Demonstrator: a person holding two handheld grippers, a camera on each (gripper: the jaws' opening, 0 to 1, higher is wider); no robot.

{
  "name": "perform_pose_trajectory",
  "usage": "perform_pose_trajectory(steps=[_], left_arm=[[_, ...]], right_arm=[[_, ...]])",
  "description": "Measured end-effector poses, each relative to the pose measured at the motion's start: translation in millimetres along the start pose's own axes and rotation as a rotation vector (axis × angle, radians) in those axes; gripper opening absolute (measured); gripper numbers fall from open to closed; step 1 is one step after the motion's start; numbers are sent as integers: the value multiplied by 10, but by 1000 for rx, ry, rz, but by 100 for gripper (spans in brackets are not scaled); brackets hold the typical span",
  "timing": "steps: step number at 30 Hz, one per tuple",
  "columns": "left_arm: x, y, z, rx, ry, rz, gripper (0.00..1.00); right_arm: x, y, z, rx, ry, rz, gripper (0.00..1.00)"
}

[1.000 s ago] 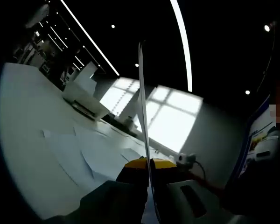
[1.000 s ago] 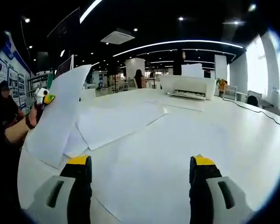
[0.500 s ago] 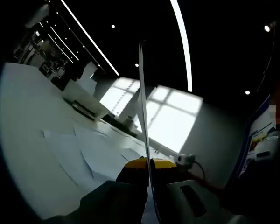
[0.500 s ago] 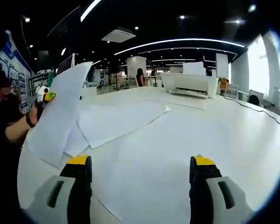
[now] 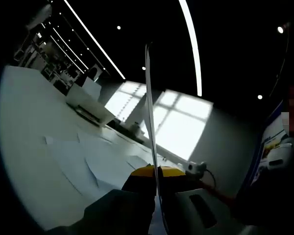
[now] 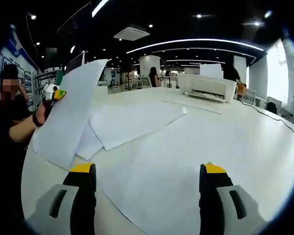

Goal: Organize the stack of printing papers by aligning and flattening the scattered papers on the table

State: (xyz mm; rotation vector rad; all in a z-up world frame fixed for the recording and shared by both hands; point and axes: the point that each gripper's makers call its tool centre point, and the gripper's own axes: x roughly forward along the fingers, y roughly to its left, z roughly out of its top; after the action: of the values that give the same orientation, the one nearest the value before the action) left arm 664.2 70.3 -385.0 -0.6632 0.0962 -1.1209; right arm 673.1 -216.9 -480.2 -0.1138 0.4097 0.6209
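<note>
My left gripper [image 5: 156,172] is shut on a white sheet of paper [image 5: 150,112] that I see edge-on, rising straight up between its yellow-tipped jaws. In the right gripper view that same lifted sheet [image 6: 71,115] stands curved at the left, with the left gripper [image 6: 54,93] at its edge. My right gripper [image 6: 149,176] is open, its jaws wide apart over a sheet lying flat on the white table [image 6: 245,142]. Several more sheets [image 6: 132,122] lie overlapping and skewed further back; they also lie scattered [image 5: 83,161] in the left gripper view.
A white printer [image 6: 207,88] stands at the far side of the table, also visible as the printer [image 5: 88,105] in the left gripper view. A black cable [image 6: 279,120] runs along the right. A person [image 6: 12,117] holds the grippers at the left.
The right gripper view has shifted slightly, so the lifted sheet and printer sit a little further right. The left gripper still holds its sheet the same way.
</note>
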Motion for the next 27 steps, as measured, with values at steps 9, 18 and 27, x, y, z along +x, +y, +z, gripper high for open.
perform_pose_trajectory(steps=[9,18,27], left_arm=[[14,-32,-17,1,1,0,6],[25,-61,-30,2,2,-1,6],[13,-24,-13,0,1,-1,6]], right_arm=[[39,26,-76,-11,40,0,82],[38,-72,-76,-4,15,-21,74],[19,-206,-57,21,9,-72,55]])
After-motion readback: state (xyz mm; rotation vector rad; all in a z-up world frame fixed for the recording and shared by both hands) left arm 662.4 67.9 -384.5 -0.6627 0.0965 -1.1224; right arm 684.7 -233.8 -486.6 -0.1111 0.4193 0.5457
